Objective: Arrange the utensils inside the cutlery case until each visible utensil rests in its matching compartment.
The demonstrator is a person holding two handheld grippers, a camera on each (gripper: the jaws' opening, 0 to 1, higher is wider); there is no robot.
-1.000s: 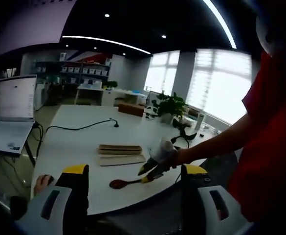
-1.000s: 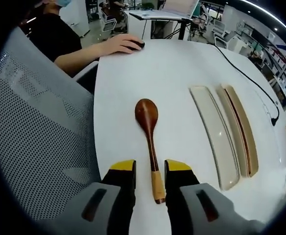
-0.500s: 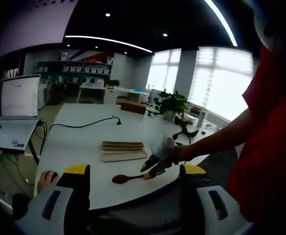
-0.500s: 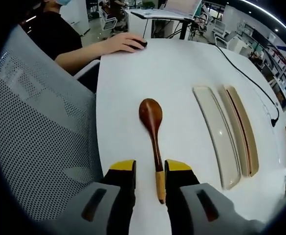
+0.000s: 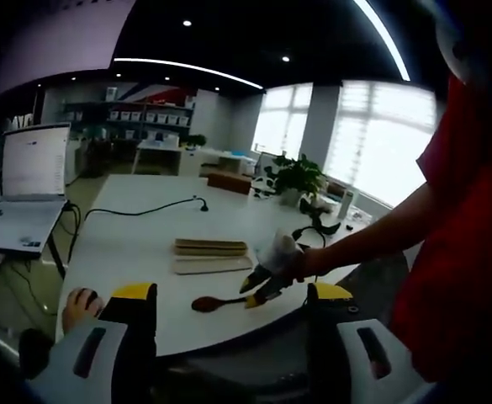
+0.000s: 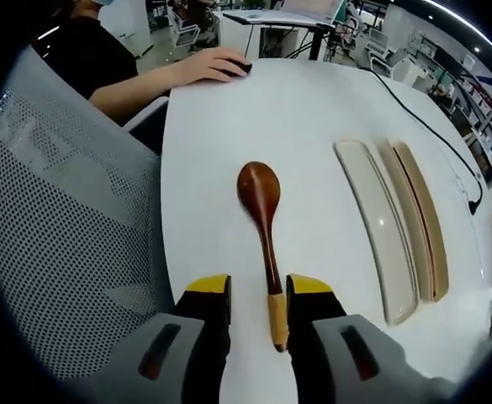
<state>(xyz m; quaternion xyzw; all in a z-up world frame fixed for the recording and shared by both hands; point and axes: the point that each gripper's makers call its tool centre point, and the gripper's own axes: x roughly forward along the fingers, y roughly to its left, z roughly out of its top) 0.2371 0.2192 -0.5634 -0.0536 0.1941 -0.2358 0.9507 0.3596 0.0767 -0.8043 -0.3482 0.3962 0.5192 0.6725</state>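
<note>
While the left gripper (image 5: 227, 303) gapes wide, the right gripper (image 6: 259, 293) (jaws narrow) straddles the spoon (image 6: 262, 219).

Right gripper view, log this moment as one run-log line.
right gripper: open, jaws astride wooden spoon handle | spoon: flat on table | cutlery case: beside spoon, empty

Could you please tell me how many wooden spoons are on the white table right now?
1. The wooden spoon lies on the white table, its handle between the right gripper's jaws, beside the cutlery case.
</note>
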